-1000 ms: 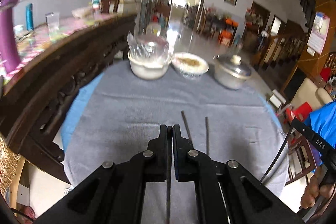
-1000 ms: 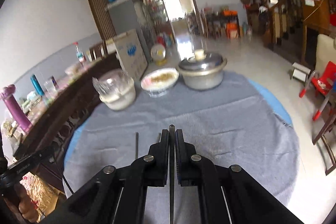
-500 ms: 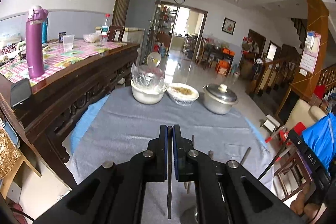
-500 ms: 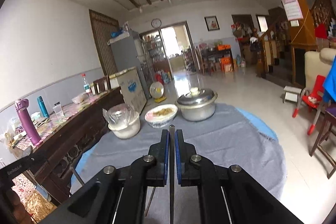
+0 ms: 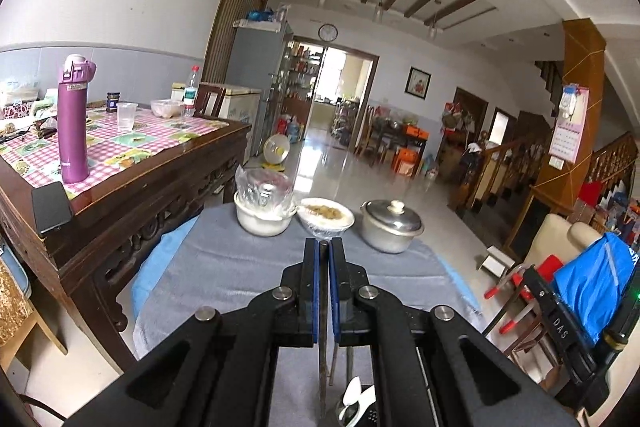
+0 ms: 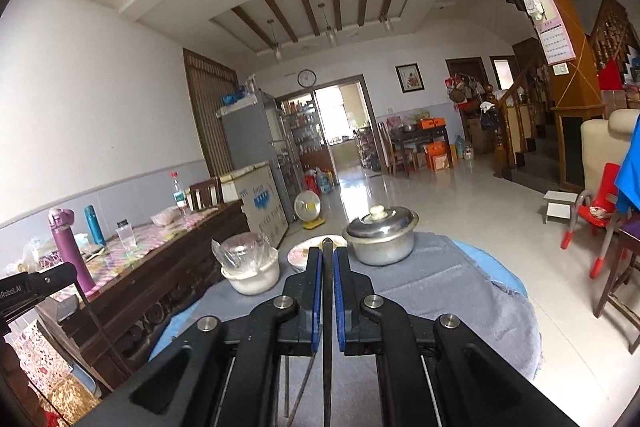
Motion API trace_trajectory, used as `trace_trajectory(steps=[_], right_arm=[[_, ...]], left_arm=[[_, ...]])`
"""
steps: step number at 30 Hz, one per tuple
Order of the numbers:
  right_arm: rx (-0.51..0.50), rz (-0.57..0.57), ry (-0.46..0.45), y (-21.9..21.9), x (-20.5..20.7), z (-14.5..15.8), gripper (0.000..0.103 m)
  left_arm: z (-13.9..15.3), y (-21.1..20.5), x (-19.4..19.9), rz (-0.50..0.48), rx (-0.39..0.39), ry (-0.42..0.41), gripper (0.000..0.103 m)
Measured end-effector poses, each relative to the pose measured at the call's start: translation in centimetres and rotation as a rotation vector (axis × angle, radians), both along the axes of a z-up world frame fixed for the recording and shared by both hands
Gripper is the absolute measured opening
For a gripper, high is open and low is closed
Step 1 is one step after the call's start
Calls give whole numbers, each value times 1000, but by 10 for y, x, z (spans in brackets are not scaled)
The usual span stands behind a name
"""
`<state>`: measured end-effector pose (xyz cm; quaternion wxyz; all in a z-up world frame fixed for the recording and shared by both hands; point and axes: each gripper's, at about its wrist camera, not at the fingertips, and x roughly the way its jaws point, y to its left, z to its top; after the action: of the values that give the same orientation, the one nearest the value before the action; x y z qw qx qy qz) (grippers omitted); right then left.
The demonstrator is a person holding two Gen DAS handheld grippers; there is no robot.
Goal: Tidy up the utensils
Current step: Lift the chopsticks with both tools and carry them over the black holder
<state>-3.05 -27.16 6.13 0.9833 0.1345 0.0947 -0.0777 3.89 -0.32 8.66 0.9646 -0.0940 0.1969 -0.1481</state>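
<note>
Raised and tilted up since a second ago on both sides: cloth lower in each view, ceiling now filling the top, grip unchanged.

Left wrist view:
- Left gripper (image 5: 323,247) clamped on a chopstick (image 5: 322,311), which runs lengthwise between the blue pads and out below the body.
- Loose sticks (image 5: 332,361) seen under the gripper, just beside the held one. Spoon (image 5: 354,393) at the lower edge, next to something dark; holder or not, cannot tell.
- At the far edge of the grey cloth (image 5: 224,267), in a row: bagged bowl (image 5: 262,221), contents unclear under crumpled plastic; food bowl (image 5: 326,217), yellowish-brown food, apparently under film; pot (image 5: 390,229), lidded, contents hidden.

Right wrist view:
- Right gripper (image 6: 328,253) closed on a second chopstick (image 6: 328,307), tip just past the pads.
- Loose sticks (image 6: 298,389) below, on the cloth (image 6: 460,287).
- Same row ahead, well apart from the gripper: bagged bowl (image 6: 252,267), food bowl (image 6: 298,257), pot (image 6: 380,239). None touched.

Judgement: step in hand most likely carrying one stick per hand to be paired or stowed. Advised: keep both grips firm, since thin sticks pivot easily; bring the two parallel and level the tips before release; lower close to the resting place instead of dropping; stay clear of the bowls' plastic.
</note>
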Motion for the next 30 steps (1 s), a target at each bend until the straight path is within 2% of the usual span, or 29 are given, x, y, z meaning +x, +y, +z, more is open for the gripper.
trace_trajectory(steps=[17,23,30], right_arm=[[6,50,-149,16,-32,17,6],[-8,93,-145,28,-30,14,7],[-24,130,-97,36,-22,3,6]], left_arm=[[12,-7,-18,-31,-46,-41,5],[8,-9,-18,-44,-49,-30,5],[0,-15,-15,-56,-42,1,5]])
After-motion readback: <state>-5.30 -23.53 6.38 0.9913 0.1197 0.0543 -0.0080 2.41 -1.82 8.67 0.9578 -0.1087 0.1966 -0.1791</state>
